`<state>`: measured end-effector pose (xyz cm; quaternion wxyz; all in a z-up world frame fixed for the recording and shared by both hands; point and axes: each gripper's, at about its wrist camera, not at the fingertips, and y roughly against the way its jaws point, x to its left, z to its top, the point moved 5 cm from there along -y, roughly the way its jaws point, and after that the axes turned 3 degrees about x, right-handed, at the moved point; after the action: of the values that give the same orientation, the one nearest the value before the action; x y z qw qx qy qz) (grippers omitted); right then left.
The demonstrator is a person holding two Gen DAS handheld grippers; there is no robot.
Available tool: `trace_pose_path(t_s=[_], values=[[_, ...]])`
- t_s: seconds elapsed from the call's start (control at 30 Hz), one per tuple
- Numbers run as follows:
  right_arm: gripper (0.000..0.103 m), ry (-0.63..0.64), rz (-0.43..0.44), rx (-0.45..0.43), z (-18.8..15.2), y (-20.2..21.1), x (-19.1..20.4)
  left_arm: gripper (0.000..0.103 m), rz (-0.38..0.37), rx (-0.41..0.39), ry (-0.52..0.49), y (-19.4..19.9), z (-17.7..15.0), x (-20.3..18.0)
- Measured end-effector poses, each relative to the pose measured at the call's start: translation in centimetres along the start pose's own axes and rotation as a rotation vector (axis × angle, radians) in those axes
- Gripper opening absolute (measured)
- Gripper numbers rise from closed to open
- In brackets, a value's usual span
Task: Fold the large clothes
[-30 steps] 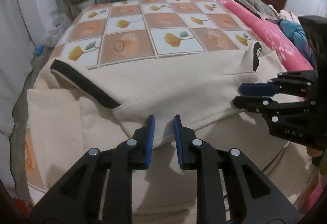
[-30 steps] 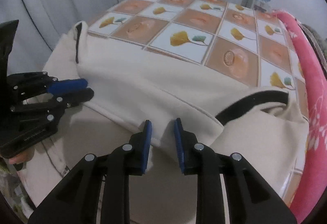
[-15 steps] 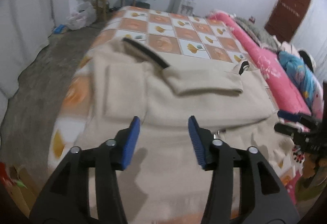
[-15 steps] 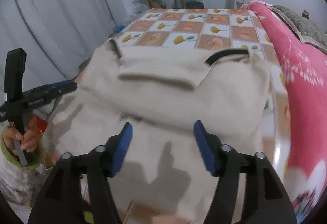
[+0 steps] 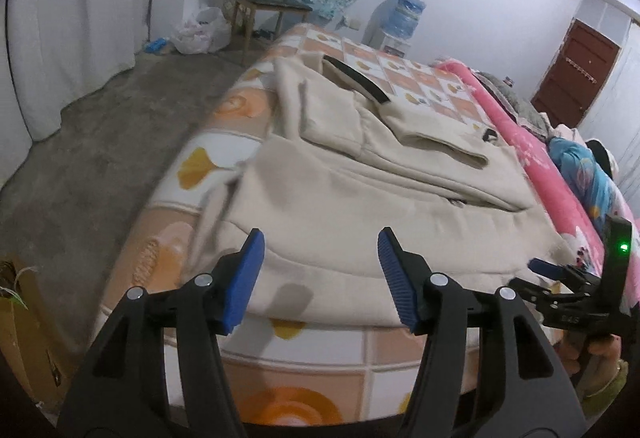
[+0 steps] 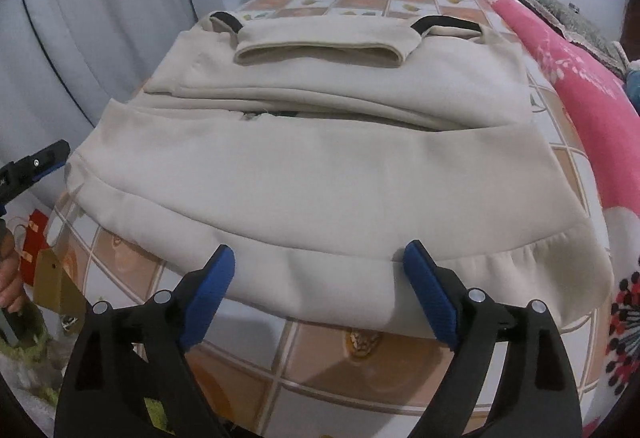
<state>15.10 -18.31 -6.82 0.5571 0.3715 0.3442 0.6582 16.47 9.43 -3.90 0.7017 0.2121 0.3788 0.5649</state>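
Left wrist view: the left tongs (image 5: 320,278) hang spread and empty just before the near hem of the cream garment (image 5: 360,206), which lies partly folded on the bed (image 5: 280,370); the right tongs (image 5: 556,274) show at far right. Right wrist view: the right tongs (image 6: 320,298), spread wide and holding nothing, sit at the garment's (image 6: 320,166) near hem, black-trimmed cuffs at its far end.

A cream garment (image 6: 320,166) lies folded on the tiled-pattern bed (image 6: 344,370), its black-trimmed cuffs at the far end. The right gripper (image 6: 320,294) hangs at the near hem, blue-padded fingers (image 6: 210,290) spread wide — gripping nothing. At far left, the left gripper (image 6: 34,168) shows. A pink blanket (image 6: 576,78) runs along the right.
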Motion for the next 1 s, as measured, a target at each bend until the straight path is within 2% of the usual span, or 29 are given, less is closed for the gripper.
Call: trace_pose_path(t_s=[0.23, 0.3, 0.43, 0.53, 0.63, 0.7, 0.73, 0.83, 0.9, 1.0], values=[[0.086, -0.004, -0.021, 0.01, 0.2, -0.3, 0.3, 0.052, 0.005, 0.003, 0.044, -2.1, 1.5, 2.4], [0.086, -0.01, -0.023, 0.011, 0.2, -0.3, 0.2, 0.051, 0.018, 0.023, 0.043, -3.0, 1.9, 3.0], [0.086, -0.012, -0.034, 0.011, 0.2, -0.4, 0.3, 0.043, 0.03, 0.08, 0.101, -4.8, 2.0, 4.6], [0.086, -0.01, -0.04, 0.011, 0.1, -0.4, 0.4, 0.043, -0.004, 0.072, 0.099, -4.7, 2.1, 4.6], [0.086, -0.009, -0.041, 0.011, 0.1, -0.4, 0.4, 0.04, -0.187, 0.025, 0.125, -3.4, 2.4, 4.1], [0.086, -0.01, -0.041, 0.011, 0.1, -0.5, 0.4, 0.04, -0.239, 0.011, 0.123, -3.1, 2.6, 3.8], [0.086, -0.01, -0.042, 0.011, 0.1, -0.4, 0.4, 0.041, -0.239, 0.02, 0.121, -3.3, 2.7, 3.9], [0.086, -0.01, -0.044, 0.011, 0.1, -0.4, 0.5, 0.04, -0.142, 0.105, 0.145, -5.5, 2.4, 4.8], [0.086, -0.012, -0.041, 0.011, 0.1, -0.4, 0.4, 0.04, -0.163, 0.098, 0.159, -5.7, 2.5, 4.8], [0.086, -0.017, -0.033, 0.009, 0.1, -0.4, 0.4, 0.04, -0.207, 0.05, 0.118, -4.9, 2.9, 3.6]])
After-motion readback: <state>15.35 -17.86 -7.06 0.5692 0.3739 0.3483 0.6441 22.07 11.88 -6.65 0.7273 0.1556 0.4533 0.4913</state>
